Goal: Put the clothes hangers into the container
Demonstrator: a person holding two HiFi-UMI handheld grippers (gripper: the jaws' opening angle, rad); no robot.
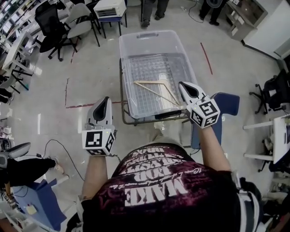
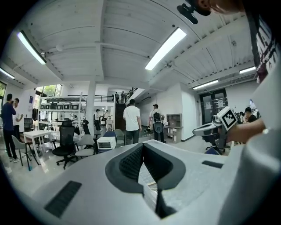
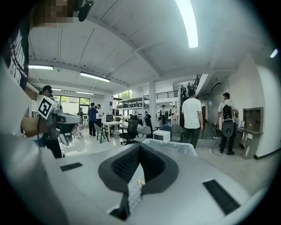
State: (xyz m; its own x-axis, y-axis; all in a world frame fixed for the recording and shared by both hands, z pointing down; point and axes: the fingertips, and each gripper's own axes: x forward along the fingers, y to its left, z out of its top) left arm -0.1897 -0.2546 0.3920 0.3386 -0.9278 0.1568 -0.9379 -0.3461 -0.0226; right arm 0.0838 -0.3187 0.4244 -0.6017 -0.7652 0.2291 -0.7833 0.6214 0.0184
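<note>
A clear plastic container (image 1: 149, 35) stands on a metal-framed cart in front of me. A wooden clothes hanger (image 1: 156, 93) lies flat on its bottom, toward the near right. My right gripper (image 1: 182, 84) hovers over the container's near right corner, just right of the hanger, jaws shut with nothing in them. My left gripper (image 1: 107, 99) is held left of the container, outside its wall, also shut and empty. In the right gripper view the shut gripper (image 3: 139, 146) points past the container's rim (image 3: 172, 146). In the left gripper view the gripper (image 2: 143, 146) shows shut too.
Office chairs (image 1: 58, 25) and a white box on a stool (image 1: 110, 8) stand at the back left. A blue chair (image 1: 223, 111) sits just right of the cart. People stand beyond the container (image 1: 152, 11). A cable (image 1: 59, 149) lies on the floor at left.
</note>
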